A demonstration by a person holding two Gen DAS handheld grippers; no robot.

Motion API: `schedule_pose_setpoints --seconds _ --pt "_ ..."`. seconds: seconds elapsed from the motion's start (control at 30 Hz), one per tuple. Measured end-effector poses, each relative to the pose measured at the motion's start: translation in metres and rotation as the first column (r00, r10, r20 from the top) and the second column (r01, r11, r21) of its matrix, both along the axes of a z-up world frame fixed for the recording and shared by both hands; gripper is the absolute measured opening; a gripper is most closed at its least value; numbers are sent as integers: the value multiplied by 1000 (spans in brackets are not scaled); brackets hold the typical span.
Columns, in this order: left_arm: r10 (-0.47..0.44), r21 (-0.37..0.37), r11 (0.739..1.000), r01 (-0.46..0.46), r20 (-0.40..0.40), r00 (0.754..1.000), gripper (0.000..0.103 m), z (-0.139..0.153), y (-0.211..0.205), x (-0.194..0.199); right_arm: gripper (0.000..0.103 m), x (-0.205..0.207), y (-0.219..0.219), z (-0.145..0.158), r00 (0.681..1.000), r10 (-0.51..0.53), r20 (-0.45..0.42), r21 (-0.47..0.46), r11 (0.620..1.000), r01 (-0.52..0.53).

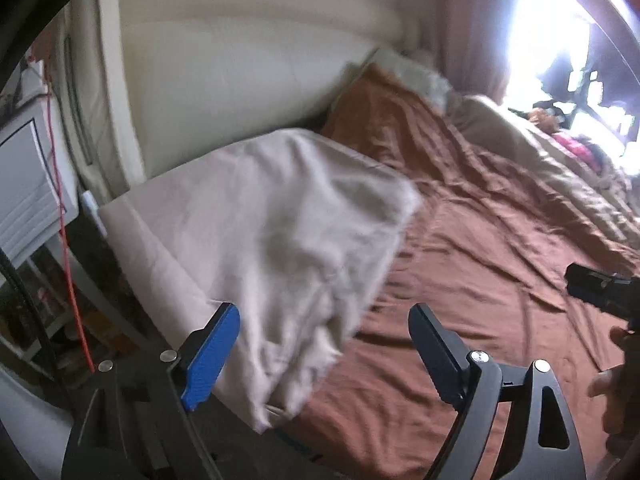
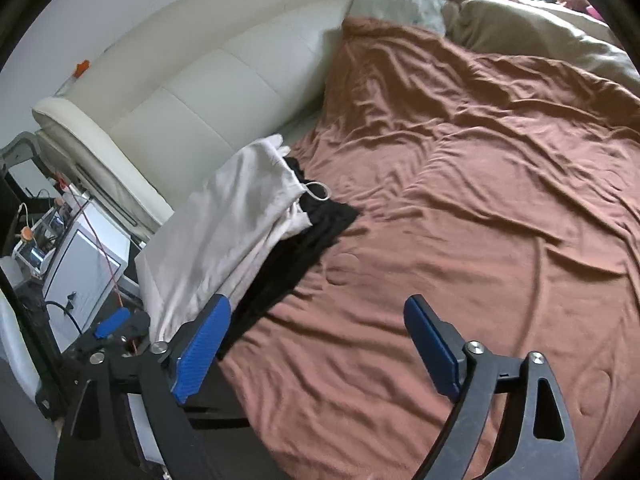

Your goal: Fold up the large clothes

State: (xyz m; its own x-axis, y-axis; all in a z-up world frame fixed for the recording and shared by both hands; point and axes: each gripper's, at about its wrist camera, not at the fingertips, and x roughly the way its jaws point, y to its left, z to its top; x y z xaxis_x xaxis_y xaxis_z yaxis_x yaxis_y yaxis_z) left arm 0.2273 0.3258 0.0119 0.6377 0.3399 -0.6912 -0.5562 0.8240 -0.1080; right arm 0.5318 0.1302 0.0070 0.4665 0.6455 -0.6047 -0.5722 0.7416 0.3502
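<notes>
We judge that we are between garments: a folded pale beige garment (image 2: 224, 216) lies on top of a folded black garment (image 2: 296, 248) in a small stack at the edge of the bed, near the cream headboard (image 2: 192, 76), and neither pair of tongs holds anything. The rest of the rust-brown bedspread (image 2: 460, 208) lies bare and rumpled in front of us, with no unfolded garment on it that we can make out; something pink shows far off by the window, too washed out to identify.

The left tongs (image 1: 324, 344) stand wide open, the blue pads well apart, hanging just above the near corner of the beige garment, which looks blurred in the left wrist view. The right tongs (image 2: 318, 344) are likewise spread wide with nothing between the pads, angled down over the bare bedspread just beside the stack.

The next move, as we read it, calls for finding another large garment and laying it flat on the open bedspread, keeping both tongs clear of the stack so it stays neat.
</notes>
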Motion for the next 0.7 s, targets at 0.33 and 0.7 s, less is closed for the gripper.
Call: schedule_pose_setpoints --seconds 0.33,0.7 --pt "-150 21 989 149 141 979 103 31 -70 -22 103 -96 -98 30 969 -177 173 -40 982 187" --pt "-262 36 965 260 201 944 102 39 -120 -51 103 -210 -165 47 906 -322 274 -41 938 345"
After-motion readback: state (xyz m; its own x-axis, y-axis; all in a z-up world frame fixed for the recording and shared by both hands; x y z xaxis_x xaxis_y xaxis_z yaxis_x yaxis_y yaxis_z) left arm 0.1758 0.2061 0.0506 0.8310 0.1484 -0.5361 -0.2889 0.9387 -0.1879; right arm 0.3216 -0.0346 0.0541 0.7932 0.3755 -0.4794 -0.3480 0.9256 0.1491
